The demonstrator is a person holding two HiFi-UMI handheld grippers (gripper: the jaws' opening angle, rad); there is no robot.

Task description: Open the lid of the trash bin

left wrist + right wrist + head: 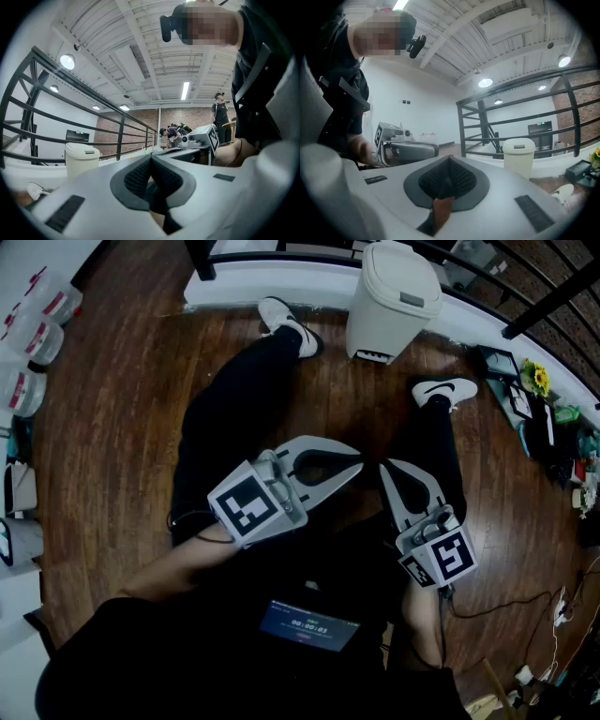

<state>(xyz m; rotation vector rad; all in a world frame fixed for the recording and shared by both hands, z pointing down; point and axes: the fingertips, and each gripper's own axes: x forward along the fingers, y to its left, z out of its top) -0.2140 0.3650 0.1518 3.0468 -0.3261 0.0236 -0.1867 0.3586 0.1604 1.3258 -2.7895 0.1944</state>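
The white trash bin (394,296) stands at the far edge of the wooden floor against a white ledge, with its lid down. It also appears in the left gripper view as the bin (82,159) at the lower left, and in the right gripper view as the bin (519,157) right of centre. My left gripper (356,468) and right gripper (384,468) are held close to my body above my legs, far short of the bin. Their tips nearly meet each other. Both are shut with nothing between the jaws, as the left gripper (151,157) and right gripper (449,159) show in their own views.
My legs in black trousers and white shoes (286,322) stretch toward the bin. A black railing (122,131) runs behind the ledge (272,282). Plastic containers (42,324) line the left side. A picture frame (499,364), flowers (537,379) and cables (525,601) lie at the right.
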